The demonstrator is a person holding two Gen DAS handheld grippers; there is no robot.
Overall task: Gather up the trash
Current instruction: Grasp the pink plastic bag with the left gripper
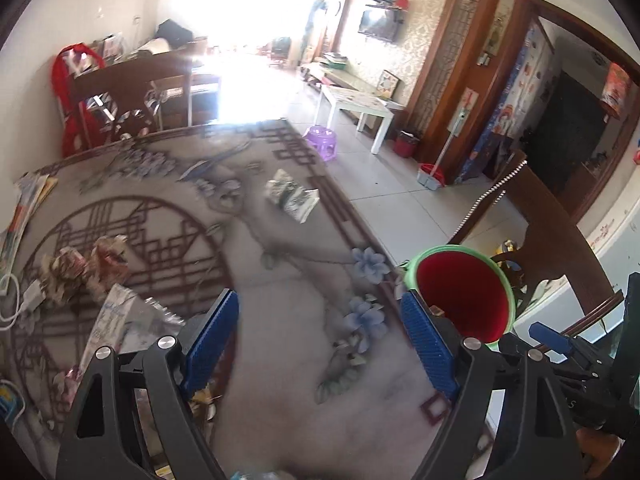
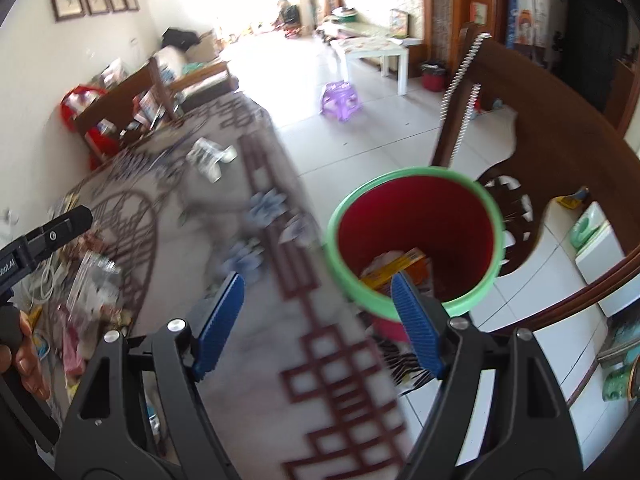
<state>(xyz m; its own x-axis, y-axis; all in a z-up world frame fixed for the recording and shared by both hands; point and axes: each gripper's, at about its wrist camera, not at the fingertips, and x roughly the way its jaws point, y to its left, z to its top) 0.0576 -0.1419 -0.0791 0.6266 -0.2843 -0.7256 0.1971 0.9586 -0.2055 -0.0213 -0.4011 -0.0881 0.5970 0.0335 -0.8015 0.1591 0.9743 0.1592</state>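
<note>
A red bin with a green rim (image 1: 464, 288) (image 2: 420, 208) stands off the patterned table's (image 1: 280, 360) right edge. A yellow-orange box (image 2: 404, 266) and paper lie inside it. My left gripper (image 1: 320, 344) hangs open over the tablecloth with nothing between its blue pads. My right gripper (image 2: 318, 320) is open too, empty, over the table edge with its right pad in front of the bin's rim. A crumpled white wrapper (image 1: 292, 196) (image 2: 210, 156) lies farther along the table. Wrappers and a clear plastic bag (image 1: 116, 320) (image 2: 92, 280) are heaped at the left.
A carved wooden chair (image 2: 560, 168) stands right behind the bin. White cables (image 1: 16, 304) and magazines (image 1: 28, 200) lie at the table's left. A purple stool (image 1: 320, 140) and a white low table (image 1: 360, 104) stand on the tiled floor beyond.
</note>
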